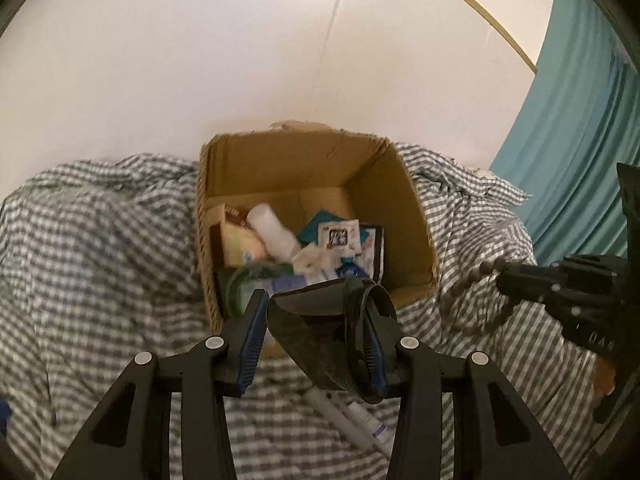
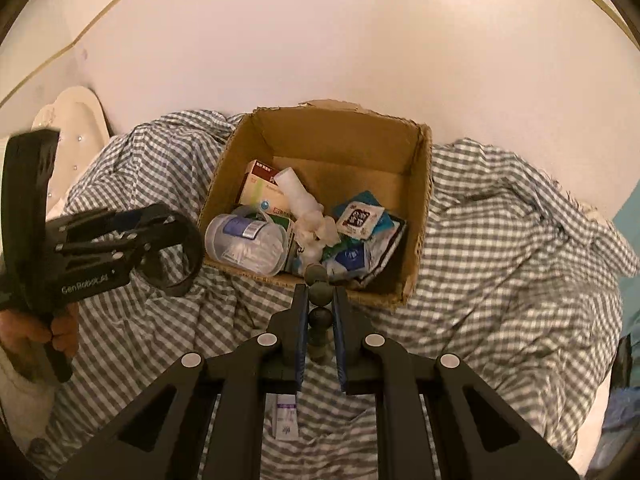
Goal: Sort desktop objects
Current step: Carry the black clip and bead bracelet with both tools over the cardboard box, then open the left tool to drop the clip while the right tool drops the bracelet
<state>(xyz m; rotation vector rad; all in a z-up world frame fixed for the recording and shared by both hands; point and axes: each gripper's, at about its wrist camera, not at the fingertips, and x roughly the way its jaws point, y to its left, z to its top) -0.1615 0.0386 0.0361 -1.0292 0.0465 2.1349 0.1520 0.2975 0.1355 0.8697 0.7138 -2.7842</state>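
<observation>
Gingham cloth (image 1: 100, 248), rumpled and grey-checked, covers the surface against a pale wall, and an open cardboard box (image 2: 418, 200) sits on it straight ahead of both pairs of fingers.

The left gripper (image 1: 316, 344) holds a dark, glossy band or strap (image 1: 320, 336), curled into a loop. It lies against the right-hand pad and looks pinched between the two, though the gap on the other side makes that hard to confirm. Its free end hangs just short of the box's near wall. From the right wrist view the same loop (image 2: 176, 248) dangles beside the box's left corner.

The right gripper (image 2: 320, 312) has its fingers drawn close together on a string of dark beads (image 2: 320, 292). One bead sits between the pads and a couple stick out past the tips towards the box's near rim. The left view shows the rest of the strand (image 1: 476, 292) trailing below that gripper.

Inside the box lie a medicine carton (image 2: 260, 188), a white bottle (image 2: 296, 192), a clear tub (image 2: 248, 244) and several sachets (image 2: 360, 220).

Risks, as I judge them: round beads can roll out of a narrow pinch, and the trailing strand could snag the torn box edge or drape outside it on release. The springy loop may slip sideways or catch the rim, landing on the cloth near the small tubes (image 1: 360, 420) under the left fingers.
</observation>
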